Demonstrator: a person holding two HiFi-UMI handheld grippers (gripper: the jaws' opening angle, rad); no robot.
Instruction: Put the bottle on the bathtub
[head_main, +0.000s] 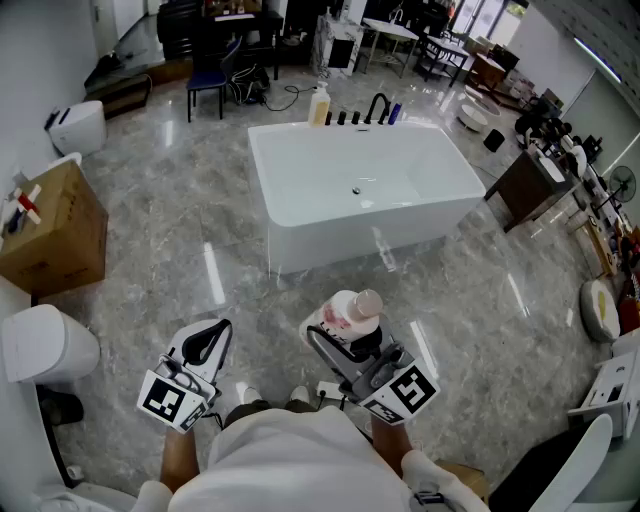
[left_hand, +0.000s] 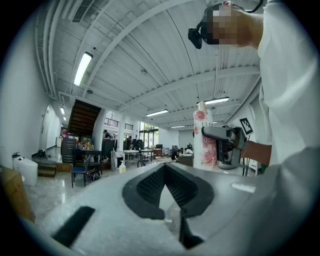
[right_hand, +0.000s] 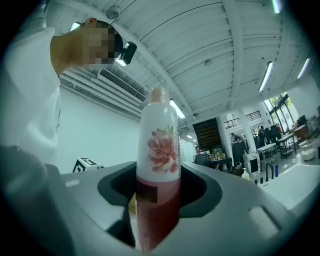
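A white bottle (head_main: 355, 310) with a pink flower print and a pinkish cap stands upright between the jaws of my right gripper (head_main: 345, 335), which is shut on its dark red lower body (right_hand: 157, 165). The bottle hangs low in front of the person, well short of the white bathtub (head_main: 290, 225) across the marble floor. In the left gripper view the same bottle (left_hand: 202, 140) shows to the right, clamped from the side. My left gripper (head_main: 205, 345) sits beside it to the left, its jaws meeting at the tips with nothing in them.
On the tub's far rim stand a yellow pump bottle (head_main: 319, 105), a black faucet (head_main: 378, 105) and small bottles. A cardboard box (head_main: 50, 230) and a white toilet (head_main: 45, 345) are at the left. A dark cabinet (head_main: 530, 185) stands right of the tub.
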